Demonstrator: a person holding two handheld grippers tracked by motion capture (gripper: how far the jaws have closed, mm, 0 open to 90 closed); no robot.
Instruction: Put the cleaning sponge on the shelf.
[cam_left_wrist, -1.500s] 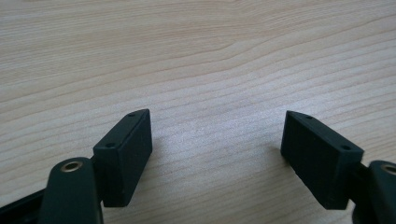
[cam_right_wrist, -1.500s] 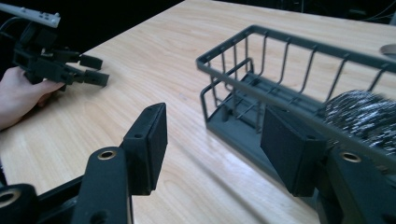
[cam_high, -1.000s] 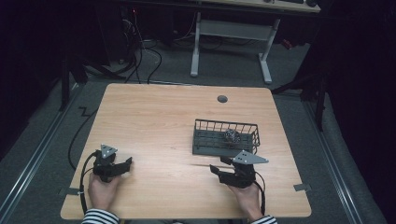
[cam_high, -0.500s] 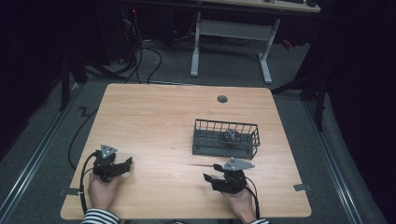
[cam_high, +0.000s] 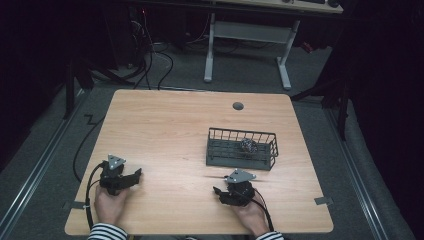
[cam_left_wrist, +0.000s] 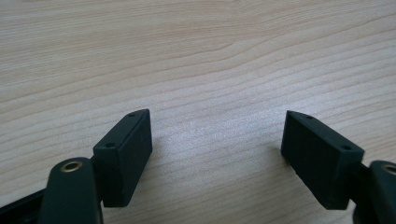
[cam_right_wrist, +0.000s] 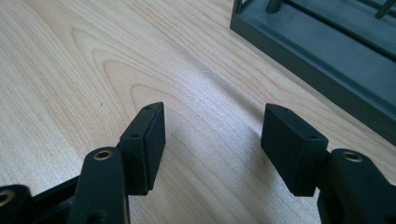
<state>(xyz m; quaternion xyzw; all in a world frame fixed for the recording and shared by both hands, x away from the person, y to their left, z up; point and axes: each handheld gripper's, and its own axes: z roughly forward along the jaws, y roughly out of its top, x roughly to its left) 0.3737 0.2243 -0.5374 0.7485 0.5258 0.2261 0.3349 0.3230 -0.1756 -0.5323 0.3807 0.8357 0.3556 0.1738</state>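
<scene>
A dark wire basket (cam_high: 241, 148) stands on the wooden table (cam_high: 165, 130), right of centre, with a small dark ball-like object (cam_high: 248, 145) inside it. My right gripper (cam_high: 220, 192) rests low on the table just in front of the basket, held by a hand, jaws open and empty. In the right gripper view the right gripper (cam_right_wrist: 212, 133) has bare wood between its pads, with the basket's base (cam_right_wrist: 322, 51) at the upper right. My left gripper (cam_high: 135, 176) sits at the table's front left, open. The left gripper (cam_left_wrist: 217, 140) has bare table between its jaws.
A round grommet hole (cam_high: 238, 106) lies near the table's far edge. Behind the table are a white desk frame (cam_high: 247, 45) and cables on the floor. Tape marks sit at the front corners (cam_high: 322, 201).
My right gripper has come down and back toward the table's front edge, away from the basket. The left gripper has stayed put.
</scene>
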